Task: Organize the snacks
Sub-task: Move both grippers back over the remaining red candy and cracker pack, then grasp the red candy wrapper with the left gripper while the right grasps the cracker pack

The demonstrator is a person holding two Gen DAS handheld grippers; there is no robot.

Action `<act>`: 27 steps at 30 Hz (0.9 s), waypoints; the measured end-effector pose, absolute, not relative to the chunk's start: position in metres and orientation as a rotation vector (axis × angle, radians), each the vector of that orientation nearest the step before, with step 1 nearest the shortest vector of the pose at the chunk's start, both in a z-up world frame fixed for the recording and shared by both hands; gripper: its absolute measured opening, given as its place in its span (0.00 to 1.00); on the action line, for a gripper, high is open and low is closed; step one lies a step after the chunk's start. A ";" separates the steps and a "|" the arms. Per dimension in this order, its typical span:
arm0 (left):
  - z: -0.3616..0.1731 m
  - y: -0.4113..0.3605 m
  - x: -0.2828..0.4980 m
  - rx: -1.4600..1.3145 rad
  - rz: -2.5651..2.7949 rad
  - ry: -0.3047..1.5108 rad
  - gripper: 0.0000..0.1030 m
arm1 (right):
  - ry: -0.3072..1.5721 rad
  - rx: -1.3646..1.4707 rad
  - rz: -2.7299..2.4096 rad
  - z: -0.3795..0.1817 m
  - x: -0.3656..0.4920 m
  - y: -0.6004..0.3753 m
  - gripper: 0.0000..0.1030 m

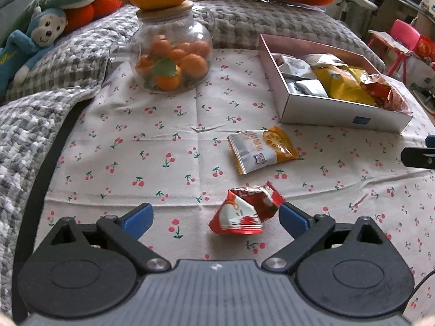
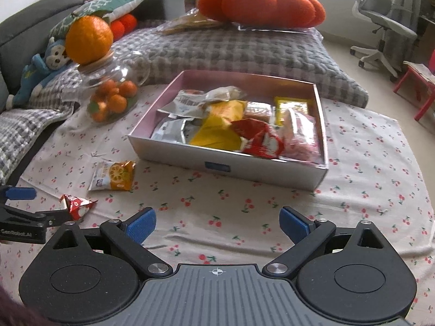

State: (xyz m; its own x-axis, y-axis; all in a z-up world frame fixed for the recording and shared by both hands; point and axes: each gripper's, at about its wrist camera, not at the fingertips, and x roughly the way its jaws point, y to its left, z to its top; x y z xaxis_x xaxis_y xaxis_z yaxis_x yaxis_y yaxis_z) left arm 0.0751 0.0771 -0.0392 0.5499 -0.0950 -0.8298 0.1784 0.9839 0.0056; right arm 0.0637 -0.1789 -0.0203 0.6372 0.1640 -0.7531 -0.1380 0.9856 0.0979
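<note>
A crumpled red snack packet [image 1: 244,212] lies on the cherry-print cloth between the fingers of my left gripper [image 1: 216,218]. It sits close against the right blue pad [image 1: 293,220], while the left pad stands well clear, so the gripper is open. An orange-and-white packet [image 1: 262,149] lies flat a little beyond it. A shallow silver box [image 1: 339,119] at the right holds several snack packets. My right gripper [image 2: 217,224] is open over bare cloth in front of the box [image 2: 217,163], with nothing between its fingers. That view also shows the red packet [image 2: 77,203] and the left gripper [image 2: 40,203] at its left edge.
A glass jar [image 1: 171,54] of small oranges with a large orange on its lid stands at the back left. A grey checked blanket [image 1: 32,125], a blue plush monkey [image 1: 30,46] and an orange pumpkin cushion [image 2: 258,2] border the cloth. An office chair [image 2: 380,27] stands beyond.
</note>
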 end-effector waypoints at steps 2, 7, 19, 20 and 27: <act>-0.043 0.078 0.077 0.067 -0.174 0.992 0.89 | 0.867 0.029 0.177 -0.022 0.066 -0.173 0.96; -0.049 0.073 0.081 0.040 -0.191 1.009 0.70 | 0.874 0.024 0.187 -0.027 0.071 -0.158 0.96; -0.042 0.086 0.085 0.025 -0.132 0.999 0.26 | 0.862 0.076 0.281 -0.037 0.088 -0.115 0.96; -0.041 0.088 0.085 0.026 -0.127 0.997 0.26 | 0.857 0.078 0.292 -0.039 0.089 -0.110 0.96; -0.035 0.107 0.087 0.028 -0.104 0.980 0.26 | 0.809 0.084 0.374 -0.048 0.102 -0.078 0.96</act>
